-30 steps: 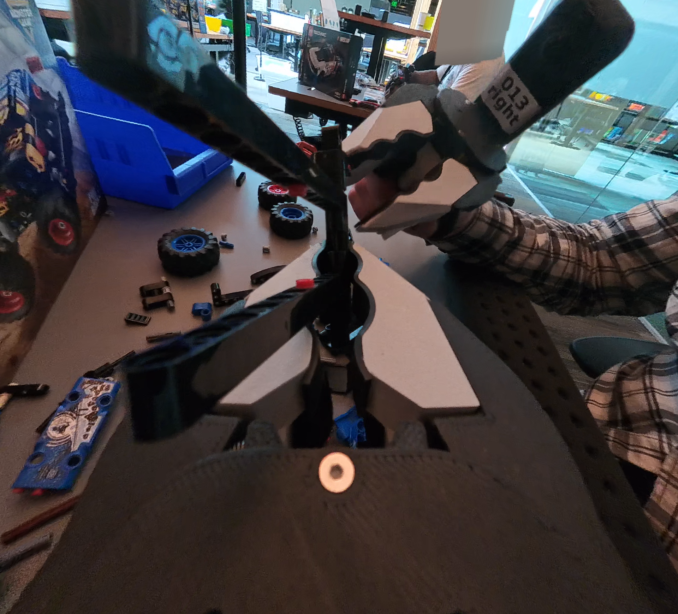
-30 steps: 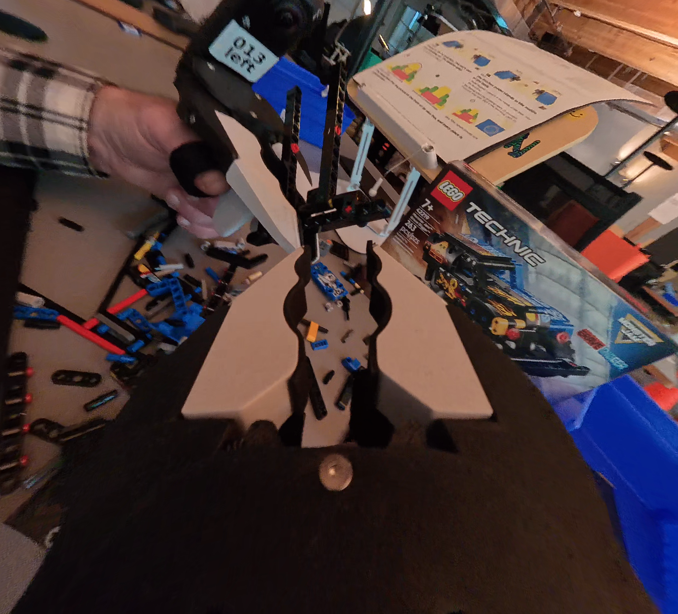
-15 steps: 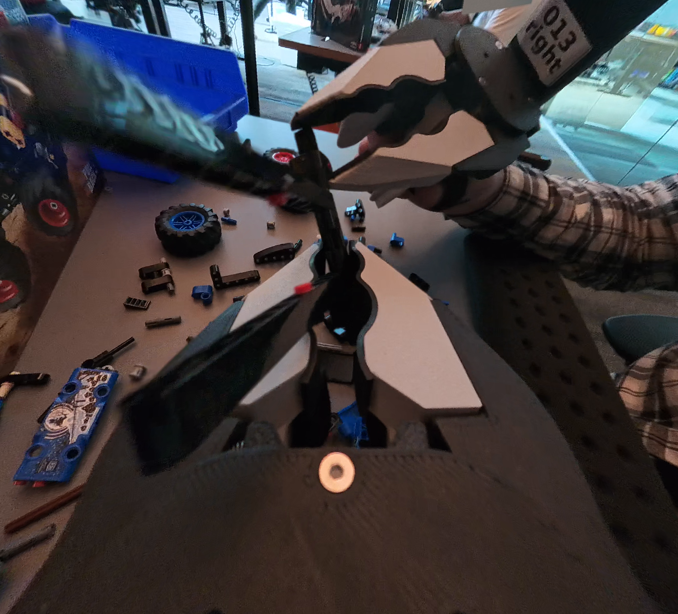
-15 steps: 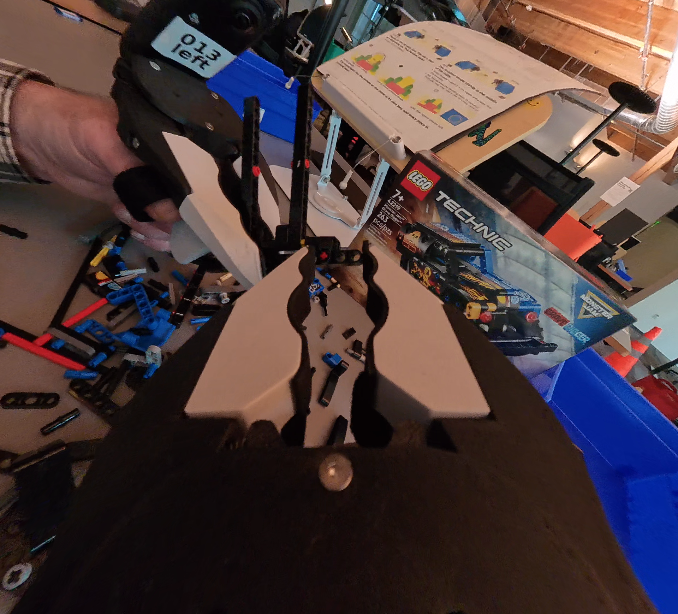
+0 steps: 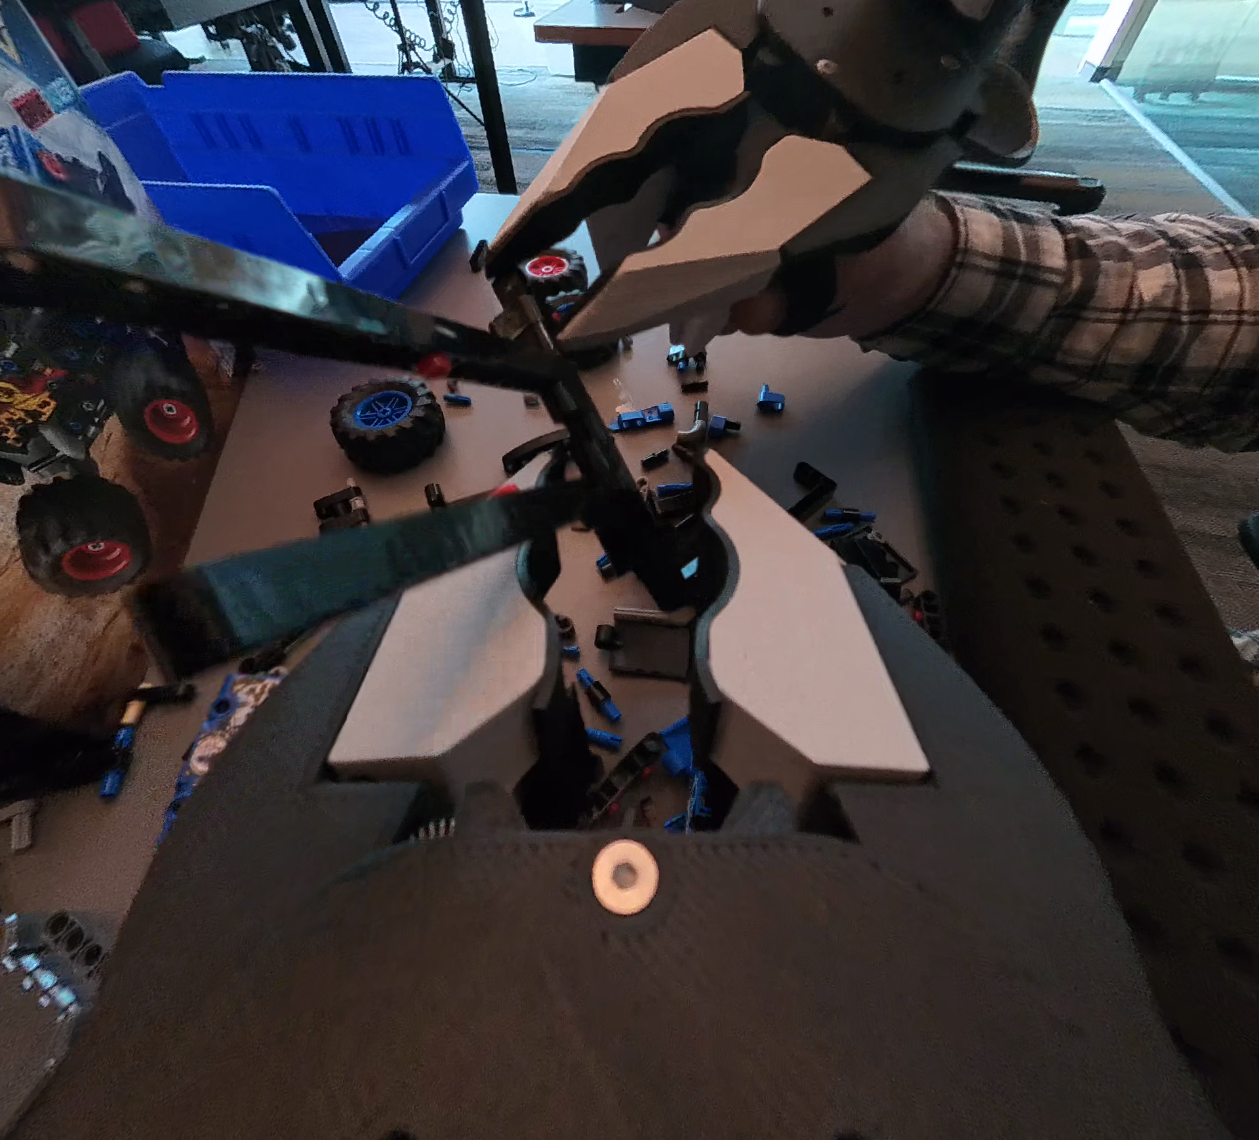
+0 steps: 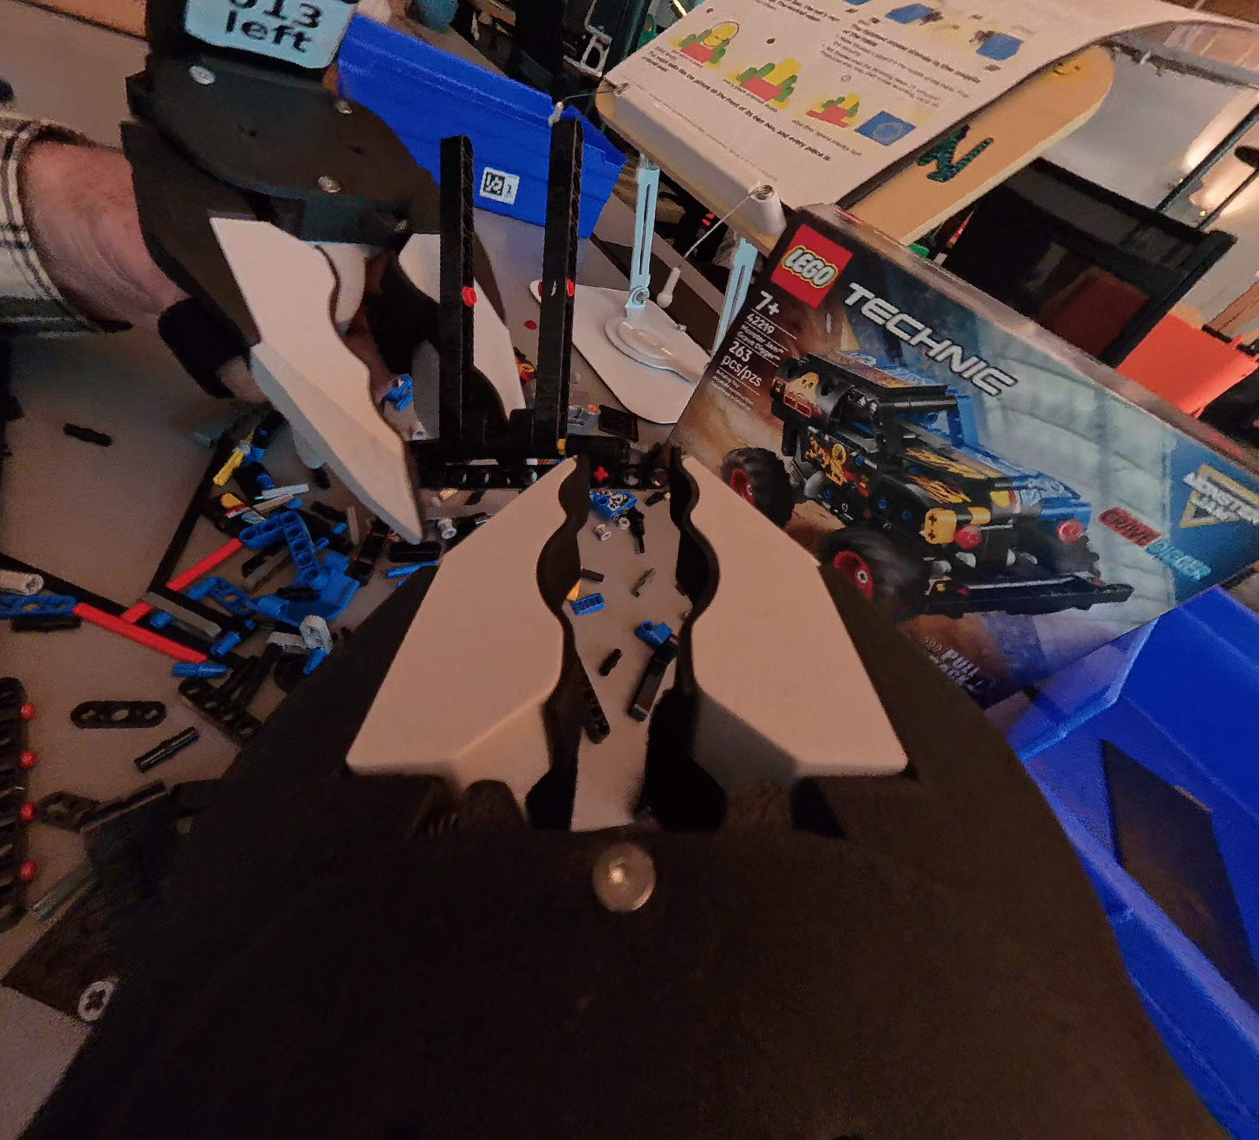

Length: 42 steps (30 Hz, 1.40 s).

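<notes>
Left wrist view: the left tool [image 5: 630,507] stands spread, its two pale fingers [image 5: 463,657] well apart, and the black beam frame [image 5: 593,460] passes between their tips; whether either finger touches it I cannot tell. Two long beams of the frame run off to the tool's left. Ahead, the right tool [image 5: 538,306] has its tips at the frame's far end. A blue-hubbed wheel [image 5: 387,422] lies on the surface [image 5: 272,426] ahead and left, a blue bin [image 5: 286,167] beyond it.

Right wrist view: the right tool [image 6: 627,467] is spread, its tips on either side of the frame's [image 6: 518,467] cross-beam; contact I cannot tell. The left tool [image 6: 409,480] stands to its left at the frame's other end. A toy box [image 6: 954,460] stands right, loose pieces [image 6: 286,562] lie left.
</notes>
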Motion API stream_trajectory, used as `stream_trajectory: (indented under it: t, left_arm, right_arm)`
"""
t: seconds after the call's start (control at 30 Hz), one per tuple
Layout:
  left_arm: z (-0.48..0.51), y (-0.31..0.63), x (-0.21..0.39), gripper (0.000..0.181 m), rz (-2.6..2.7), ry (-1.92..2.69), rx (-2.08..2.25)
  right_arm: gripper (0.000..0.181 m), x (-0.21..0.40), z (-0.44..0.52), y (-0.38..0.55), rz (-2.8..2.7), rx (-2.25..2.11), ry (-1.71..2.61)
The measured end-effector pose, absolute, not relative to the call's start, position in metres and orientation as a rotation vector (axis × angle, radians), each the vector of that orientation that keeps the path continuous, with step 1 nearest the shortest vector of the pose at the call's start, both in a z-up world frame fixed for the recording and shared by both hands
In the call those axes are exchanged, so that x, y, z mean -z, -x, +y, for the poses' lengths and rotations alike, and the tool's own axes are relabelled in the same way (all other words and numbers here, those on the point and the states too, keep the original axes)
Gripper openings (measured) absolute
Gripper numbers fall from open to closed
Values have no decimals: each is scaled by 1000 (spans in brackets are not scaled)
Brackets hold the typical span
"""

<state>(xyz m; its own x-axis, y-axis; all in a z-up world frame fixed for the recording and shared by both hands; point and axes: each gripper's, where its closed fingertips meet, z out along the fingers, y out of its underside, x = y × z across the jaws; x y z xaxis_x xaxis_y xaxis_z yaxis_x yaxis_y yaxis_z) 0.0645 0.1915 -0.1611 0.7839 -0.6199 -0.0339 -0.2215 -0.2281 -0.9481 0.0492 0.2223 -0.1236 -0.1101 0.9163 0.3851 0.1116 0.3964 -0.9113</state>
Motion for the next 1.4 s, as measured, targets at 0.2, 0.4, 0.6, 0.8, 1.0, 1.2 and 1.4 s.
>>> stream_trajectory:
  t: [0.2,0.4,0.6,0.8,1.0,1.2,1.4]
  left_arm:
    - [187,-63,164,36,694,1800,384]
    - [189,-67,167,36,736,1788,297]
    - [190,-66,164,30,705,1782,329]
    - [189,-57,151,30,549,1775,538]
    - [182,-68,154,30,558,1793,682]
    - [176,-75,153,30,549,1791,811]
    - [176,-72,150,31,578,1772,722]
  right_arm:
    - [22,115,236,-53,-1439,-1047,1048]
    - [21,120,238,-52,-1437,-1103,1107]
    - [22,118,240,-53,-1425,-1124,1109]
    - [41,112,229,-59,-1501,-818,851]
    - [38,137,196,-49,-1664,-574,642]
    - [16,135,193,-52,-1668,-477,580]
    - [5,139,192,-51,-1697,-577,657]
